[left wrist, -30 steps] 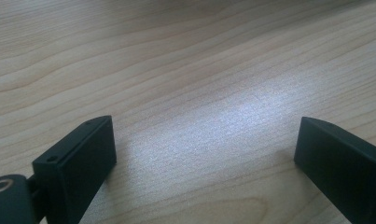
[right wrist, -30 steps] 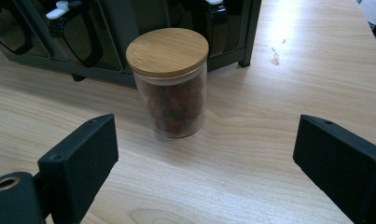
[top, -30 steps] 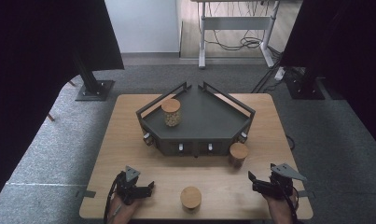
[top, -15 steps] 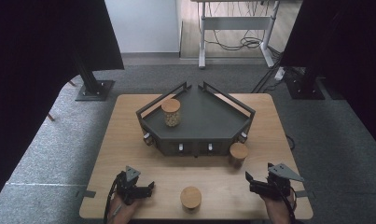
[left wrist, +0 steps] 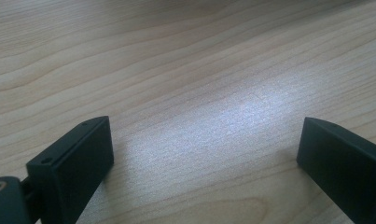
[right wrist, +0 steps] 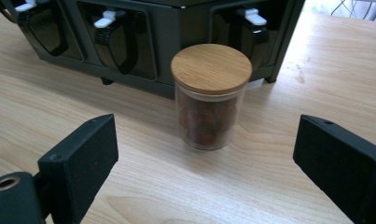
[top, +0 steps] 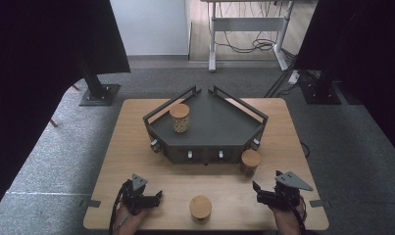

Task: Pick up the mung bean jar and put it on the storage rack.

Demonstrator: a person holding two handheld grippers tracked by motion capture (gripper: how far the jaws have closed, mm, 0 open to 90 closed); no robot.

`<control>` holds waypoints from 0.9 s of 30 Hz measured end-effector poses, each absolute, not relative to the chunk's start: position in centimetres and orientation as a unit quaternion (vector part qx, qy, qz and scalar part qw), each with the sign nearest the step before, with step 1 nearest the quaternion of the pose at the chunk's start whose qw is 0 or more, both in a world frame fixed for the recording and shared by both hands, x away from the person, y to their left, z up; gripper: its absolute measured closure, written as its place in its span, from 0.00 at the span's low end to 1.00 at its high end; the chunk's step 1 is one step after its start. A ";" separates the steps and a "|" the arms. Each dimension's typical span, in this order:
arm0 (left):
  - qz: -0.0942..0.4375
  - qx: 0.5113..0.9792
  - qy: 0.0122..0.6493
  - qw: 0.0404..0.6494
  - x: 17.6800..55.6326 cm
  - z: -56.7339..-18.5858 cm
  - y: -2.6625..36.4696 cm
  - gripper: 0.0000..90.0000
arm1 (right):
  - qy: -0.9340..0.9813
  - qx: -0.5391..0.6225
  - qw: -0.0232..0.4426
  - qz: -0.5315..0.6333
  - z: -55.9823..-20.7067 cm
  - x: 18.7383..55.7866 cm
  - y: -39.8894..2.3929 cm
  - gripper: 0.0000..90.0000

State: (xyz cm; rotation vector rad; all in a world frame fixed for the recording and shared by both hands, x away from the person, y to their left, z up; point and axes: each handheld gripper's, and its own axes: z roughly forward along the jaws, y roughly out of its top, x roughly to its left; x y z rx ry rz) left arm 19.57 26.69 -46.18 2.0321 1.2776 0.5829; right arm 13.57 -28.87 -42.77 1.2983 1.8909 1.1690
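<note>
Right tongs (right wrist: 204,154) gaping, jar (right wrist: 209,95) just ahead

Glass jar (right wrist: 208,119), smooth wooden lid (right wrist: 211,68), matt table (right wrist: 279,177).

Both my grippers are black. My left gripper (top: 158,196) and my right gripper (top: 256,188) each carry a grey three-cornered plate on top and trail a dark cable. Their jaws are blocky black slabs, each with a small screw hole near the corner.
</note>
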 end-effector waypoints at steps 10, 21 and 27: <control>0.223 0.777 0.488 0.329 19.6 -46.2 26.7 0.04 | 0.709 0.473 0.281 0.442 -42.7 13.4 -28.0 0.07; 0.223 0.777 0.488 0.329 19.6 -46.2 26.7 0.04 | 0.716 0.461 0.279 0.443 -42.7 13.3 -27.1 0.07; 0.222 0.777 0.487 0.330 19.6 -46.2 26.7 0.04 | 0.720 0.456 0.276 0.445 -42.7 13.3 -26.6 0.07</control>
